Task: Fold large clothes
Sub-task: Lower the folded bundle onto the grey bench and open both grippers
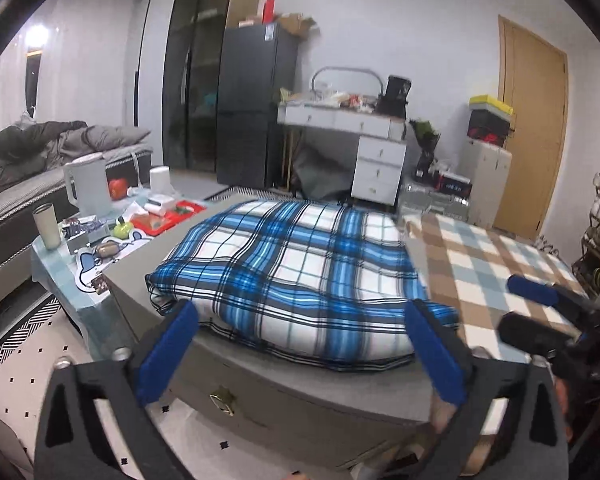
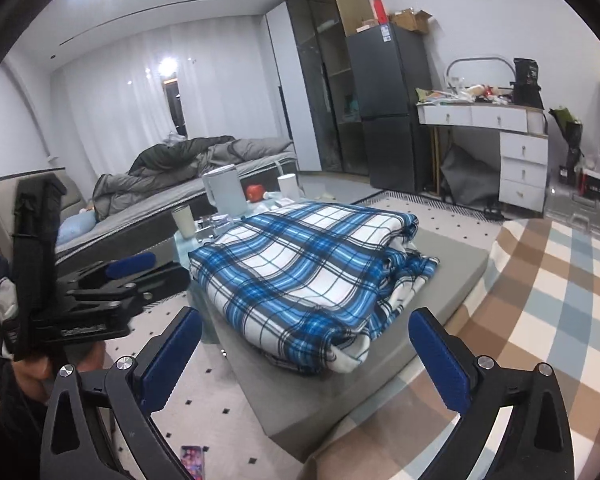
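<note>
We have both grippers off the cloth. The left gripper (image 1: 300,344) stands with its jaws spread wide and nothing between them, hovering at the near edge of the folded blue plaid (image 1: 300,264). The right gripper (image 2: 304,356) is likewise released and empty, at the bundle's near corner.

The plaid (image 2: 308,272) lies as a thick, layered rectangle on the grey table (image 1: 284,396), its near edge close to the table's front. In the right wrist view the right-hand side shows stacked layers that are loose and a little uneven. A second cloth, the brown check (image 1: 488,264), is spread just to the right of it and reaches under the right gripper's view.

We judge this fold to be finished or nearly so, and the step in hand is the release and the move on. To do it well, we keep the jaws wide while we back away, so that no pad snags a layer and drags the bundle open. If we tidy it, we press the ragged right side square rather than lift it. Should the brown check be next, we take it at two corners of one edge, well apart, and keep it clear of the plaid. The cluttered side table (image 1: 80,256) to the left, with its kettle (image 1: 88,188) and cup (image 1: 46,226), is worth avoiding on any wide swing.
</note>
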Motion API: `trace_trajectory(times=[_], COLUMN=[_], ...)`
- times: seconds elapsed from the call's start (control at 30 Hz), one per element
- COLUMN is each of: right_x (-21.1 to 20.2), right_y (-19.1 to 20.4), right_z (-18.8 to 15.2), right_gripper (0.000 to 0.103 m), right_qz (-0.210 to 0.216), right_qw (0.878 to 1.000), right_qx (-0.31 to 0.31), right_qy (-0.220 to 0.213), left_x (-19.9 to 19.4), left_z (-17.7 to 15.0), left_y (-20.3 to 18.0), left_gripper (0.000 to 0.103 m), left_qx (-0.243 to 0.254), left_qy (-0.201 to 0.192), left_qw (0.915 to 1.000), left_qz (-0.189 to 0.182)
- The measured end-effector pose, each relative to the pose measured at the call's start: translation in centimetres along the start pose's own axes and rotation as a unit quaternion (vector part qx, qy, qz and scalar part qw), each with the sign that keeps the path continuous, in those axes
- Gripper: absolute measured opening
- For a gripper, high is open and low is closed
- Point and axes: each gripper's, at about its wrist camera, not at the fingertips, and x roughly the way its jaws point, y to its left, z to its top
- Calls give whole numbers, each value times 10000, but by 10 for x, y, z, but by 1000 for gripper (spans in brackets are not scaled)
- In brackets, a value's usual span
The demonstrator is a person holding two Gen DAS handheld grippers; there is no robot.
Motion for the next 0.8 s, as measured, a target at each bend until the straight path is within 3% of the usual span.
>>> trace_trajectory(times=[0.17,0.27,0.8], right_x=[-14,-23,-47], right_y=[4,8,1], right_z=[-7,-11,-20], right_gripper=[103,103,103], right_qz=[119,100,190], right_qw=[9999,9997,9987], right_qx=[-10,-159,-104], right_qy=[-73,-166,-457], left_x=[-11,-15,-16], left_z=[-3,-8,-16], left_y=[-4,-3,9], left_gripper=[102,102,102], left_qx=[300,454,187], left_qy=[-170,-185,-264], left_qw=[9991,9986,9995], left_qz=[244,208,36])
